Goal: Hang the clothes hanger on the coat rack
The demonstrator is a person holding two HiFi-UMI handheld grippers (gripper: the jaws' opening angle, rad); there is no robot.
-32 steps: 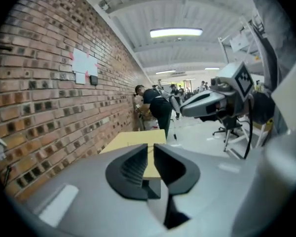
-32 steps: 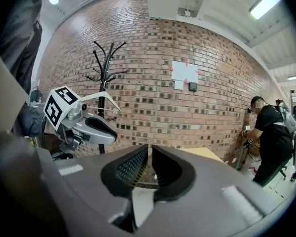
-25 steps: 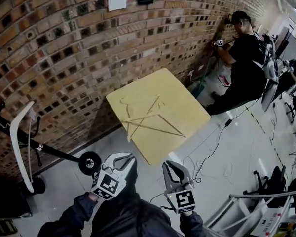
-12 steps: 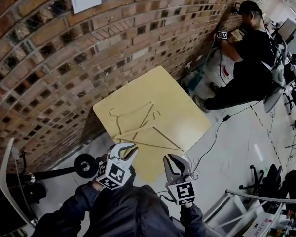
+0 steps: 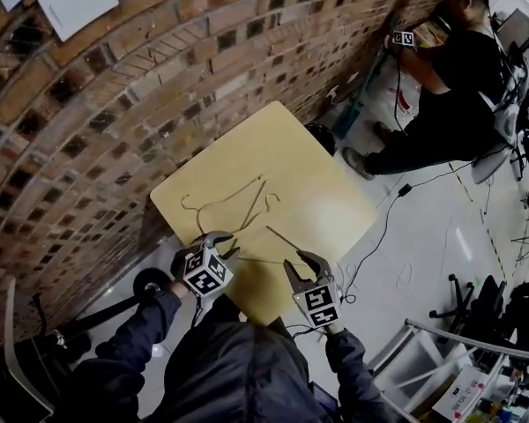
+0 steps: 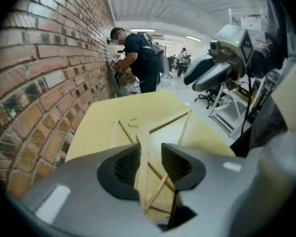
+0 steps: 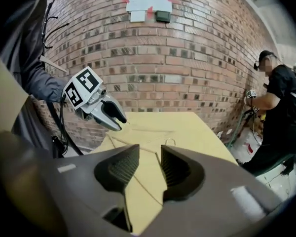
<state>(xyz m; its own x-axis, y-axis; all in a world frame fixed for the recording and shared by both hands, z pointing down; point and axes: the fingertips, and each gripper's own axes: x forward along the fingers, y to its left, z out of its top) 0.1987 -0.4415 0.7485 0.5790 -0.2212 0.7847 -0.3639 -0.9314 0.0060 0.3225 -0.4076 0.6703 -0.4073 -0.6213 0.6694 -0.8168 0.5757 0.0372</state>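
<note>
Two clothes hangers [image 5: 251, 203] lie flat on the surface [image 5: 317, 174]. Our left hand-held gripper [image 5: 222, 243] and right hand-held gripper [image 5: 304, 267] hover at its near edge, jaws opening, left lined over a hanger arm, nothing gripped. We reckon grasping and hanging both remain.

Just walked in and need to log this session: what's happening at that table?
A person leans over a yellow table beside a brick wall, with tongs in each hand. Wooden clothes hangers lie flat on the table. The left tongs and right tongs are both opening close to them. A hanger lines up in the left tongs' gap but isn't gripped, and the right tongs are empty. Nothing is lifted yet.
</note>
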